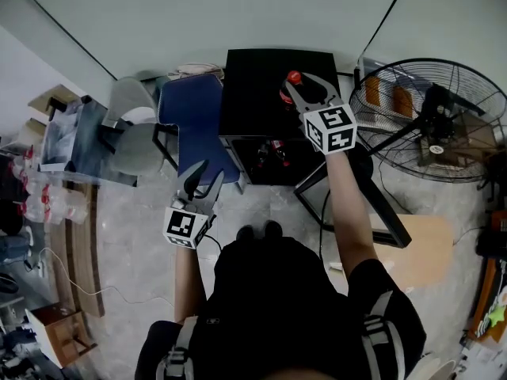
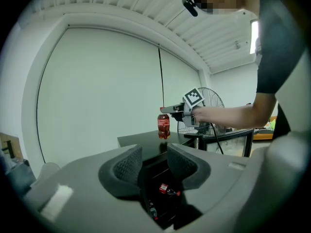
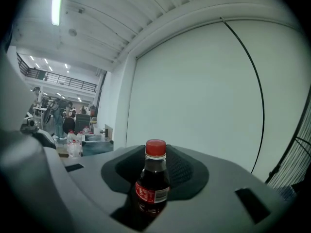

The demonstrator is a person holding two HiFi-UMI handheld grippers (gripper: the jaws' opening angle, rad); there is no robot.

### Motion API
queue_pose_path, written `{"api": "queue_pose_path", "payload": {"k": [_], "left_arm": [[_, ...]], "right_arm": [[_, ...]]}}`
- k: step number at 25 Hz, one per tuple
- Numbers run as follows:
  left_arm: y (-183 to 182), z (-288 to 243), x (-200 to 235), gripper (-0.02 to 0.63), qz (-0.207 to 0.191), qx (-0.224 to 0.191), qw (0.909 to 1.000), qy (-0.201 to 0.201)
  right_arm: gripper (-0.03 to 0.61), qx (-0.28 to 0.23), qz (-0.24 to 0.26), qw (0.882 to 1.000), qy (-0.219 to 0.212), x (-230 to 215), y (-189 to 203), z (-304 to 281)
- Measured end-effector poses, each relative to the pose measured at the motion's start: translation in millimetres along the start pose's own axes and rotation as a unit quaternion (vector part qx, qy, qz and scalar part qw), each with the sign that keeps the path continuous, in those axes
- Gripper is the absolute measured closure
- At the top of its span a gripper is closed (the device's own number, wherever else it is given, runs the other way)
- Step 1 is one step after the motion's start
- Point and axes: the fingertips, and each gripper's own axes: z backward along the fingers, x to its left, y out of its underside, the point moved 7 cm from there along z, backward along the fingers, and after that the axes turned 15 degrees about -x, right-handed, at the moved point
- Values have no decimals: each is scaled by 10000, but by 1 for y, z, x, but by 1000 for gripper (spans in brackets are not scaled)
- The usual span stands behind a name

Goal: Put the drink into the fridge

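Right tool point(image 3: 155, 171): clamped on small red-capped dark drink bottle point(image 3: 152, 191)
Left tool point(image 2: 154, 161): apart, empty
Tip: keep upright, lower into black fridge point(image 1: 257, 85)

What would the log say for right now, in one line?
right gripper: shut on cola bottle, above top of fridge | left gripper: jaws open, empty, facing open fridge | fridge: bottles inside
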Motion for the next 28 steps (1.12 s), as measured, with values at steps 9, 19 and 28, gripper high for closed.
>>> {"api": "queue_pose_path", "payload": {"k": [9, 19, 28], "left_arm": [[0, 12, 9, 453, -19, -57, 9987, 511], [12, 41, 33, 453, 176, -65, 9950, 979], [18, 66, 40, 454, 239, -26, 9911, 1312]], "right_arm": [[445, 22, 290, 9988, 399, 18, -16, 20], [445, 39, 173, 9947, 1013, 57, -22, 58], [445, 124, 264, 9916, 1261, 95, -22, 81]]}}
